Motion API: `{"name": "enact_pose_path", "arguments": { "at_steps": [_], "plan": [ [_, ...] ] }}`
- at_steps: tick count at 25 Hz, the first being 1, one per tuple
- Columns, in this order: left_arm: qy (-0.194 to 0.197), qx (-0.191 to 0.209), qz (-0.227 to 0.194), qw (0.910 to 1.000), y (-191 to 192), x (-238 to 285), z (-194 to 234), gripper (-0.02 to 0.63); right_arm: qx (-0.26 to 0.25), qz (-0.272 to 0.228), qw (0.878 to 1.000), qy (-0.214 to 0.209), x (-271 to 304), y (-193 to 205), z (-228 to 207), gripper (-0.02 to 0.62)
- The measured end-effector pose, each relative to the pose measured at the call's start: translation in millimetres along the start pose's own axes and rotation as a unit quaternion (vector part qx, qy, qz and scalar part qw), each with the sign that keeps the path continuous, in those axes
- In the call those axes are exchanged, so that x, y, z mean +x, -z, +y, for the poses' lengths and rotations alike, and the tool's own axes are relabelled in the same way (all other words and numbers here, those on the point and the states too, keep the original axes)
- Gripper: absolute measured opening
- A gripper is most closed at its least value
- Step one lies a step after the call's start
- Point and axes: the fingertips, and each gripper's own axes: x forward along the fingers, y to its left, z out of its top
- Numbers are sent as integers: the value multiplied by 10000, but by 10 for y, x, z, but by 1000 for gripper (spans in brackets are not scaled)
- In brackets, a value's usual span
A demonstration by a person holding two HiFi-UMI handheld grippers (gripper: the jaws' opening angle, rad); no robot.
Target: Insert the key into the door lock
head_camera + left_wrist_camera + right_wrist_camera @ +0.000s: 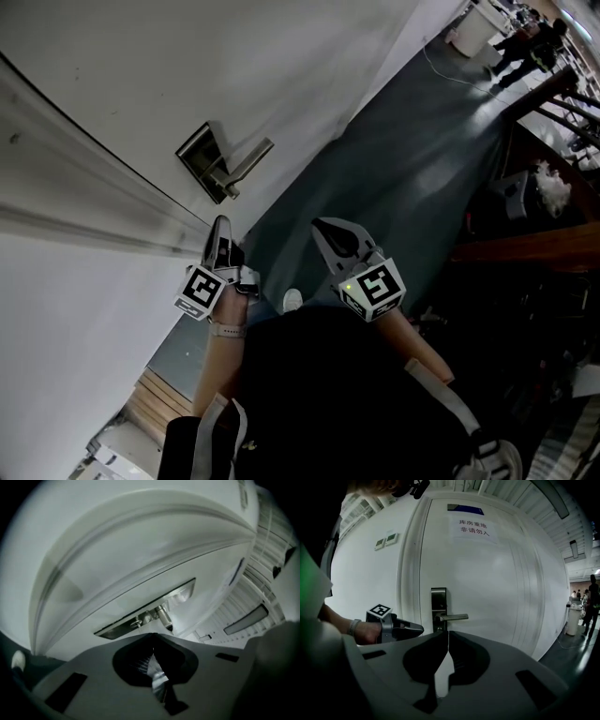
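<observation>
On the white door [112, 84] a steel lock plate [208, 161] carries a lever handle [248, 157]. My left gripper [221, 223] hovers just below the plate, jaws shut. In the left gripper view its tips [152, 635] sit right under the plate [145, 615], and a small silvery ridged piece, apparently the key [156, 674], is pinched in the hollow behind them. To the right, farther from the door, my right gripper [324, 227] is shut and holds nothing. Its own view looks at the plate [438, 603], the handle [453, 617] and the left gripper [418, 630].
A paper sign [474, 528] hangs high on the door, and wall switches [387, 539] sit left of the frame. Dark floor [403, 159] runs back to a white bin [473, 33] and standing people [530, 42]. Desks with clutter [534, 216] line the right side.
</observation>
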Motion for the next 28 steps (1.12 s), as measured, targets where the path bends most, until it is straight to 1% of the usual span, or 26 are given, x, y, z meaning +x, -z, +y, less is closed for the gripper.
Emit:
{"name": "enact_pose_path", "arguments": {
  "at_steps": [2, 5, 8, 10, 15, 19, 22, 24, 28],
  "plan": [
    [4, 399, -23, 9992, -69, -83, -95, 8, 2, -84, 9999, -95, 6, -64, 36, 17],
    [-9, 1038, -26, 9946, -162, -205, -232, 8, -31, -198, 9995, -235, 18, -158, 103, 17],
    [52, 1580, -21, 9874, -236, -323, -396, 8, -64, -311, 9989, -353, 28, -252, 164, 17],
    [69, 1950, 3, 9808, -277, -405, -508, 9, -83, -374, 9983, -433, 29, -307, 197, 17],
    [77, 2925, 42, 9562, -382, -619, -779, 9, -195, -512, 9963, -664, 30, -463, 312, 17],
    [34, 3514, 42, 9362, -438, -758, -946, 9, -277, -614, 9944, -819, 9, -591, 395, 17],
    [-61, 4000, 57, 9165, -445, -846, -1032, 9, -344, -668, 9930, -916, -2, -654, 450, 17],
    [-105, 4250, 98, 9051, -438, -890, -1065, 9, -379, -680, 9923, -968, 4, -679, 486, 17],
    [-171, 4548, 123, 8903, -466, -974, -1144, 9, -405, -705, 9907, -1087, 5, -732, 555, 17]
  ]
}}
